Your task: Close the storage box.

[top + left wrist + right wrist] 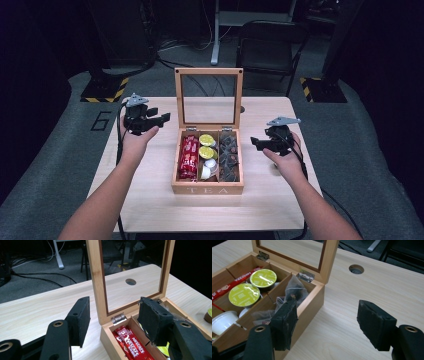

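Wooden tea box [207, 189] sits at the middle of the table [150, 200], lid [209, 72] standing upright on its rear hinges, glass pane facing me. The box has 3 compartments. The left 1 holds red Nescafe sachets [188, 157]. The middle 1 holds 2 green-topped capsules [206, 146] toward the back and white creamer cups [208, 167] in front. The right 1 holds clear tea bags [229, 156] with dark contents.

My left gripper [150, 121] is held above the table just left of the box, near its rear left corner. Its jaws stand apart with nothing between the pads; in the left gripper view the box's hinged corner shows through the gap.

My right gripper [261, 143] is held just right of the box, level with the tea bag compartment. Its jaws are parted and empty, touching neither box nor contents.
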Demonstrator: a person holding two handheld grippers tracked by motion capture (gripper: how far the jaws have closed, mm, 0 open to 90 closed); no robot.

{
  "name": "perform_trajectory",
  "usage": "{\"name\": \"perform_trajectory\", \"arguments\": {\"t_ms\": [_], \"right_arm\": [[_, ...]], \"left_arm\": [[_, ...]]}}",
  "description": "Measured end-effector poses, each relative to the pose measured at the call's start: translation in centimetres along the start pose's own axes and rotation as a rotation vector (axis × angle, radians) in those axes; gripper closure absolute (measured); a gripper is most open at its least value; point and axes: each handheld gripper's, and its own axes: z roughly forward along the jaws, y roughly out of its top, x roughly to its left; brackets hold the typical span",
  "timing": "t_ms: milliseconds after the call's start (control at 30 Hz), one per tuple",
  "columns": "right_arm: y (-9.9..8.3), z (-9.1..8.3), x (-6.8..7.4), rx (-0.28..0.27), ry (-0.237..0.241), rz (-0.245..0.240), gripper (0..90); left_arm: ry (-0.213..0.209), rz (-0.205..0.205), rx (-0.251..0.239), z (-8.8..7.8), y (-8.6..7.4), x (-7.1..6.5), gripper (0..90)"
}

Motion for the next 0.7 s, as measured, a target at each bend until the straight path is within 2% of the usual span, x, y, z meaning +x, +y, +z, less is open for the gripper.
{"name": "perform_trajectory", "arguments": {"t_ms": [500, 700], "right_arm": [[3.2, 0.1, 1.5, -0.016, 0.035, -0.032, 31.9], [3.7, 0.5, 1.8, -0.019, 0.038, -0.031, 32.2]], "left_arm": [[0.003, -0.002, 0.008, 0.0, 0.1, 0.1, 42.7], [-0.001, -0.005, 0.007, -0.1, 0.1, 0.0, 42.6]]}}
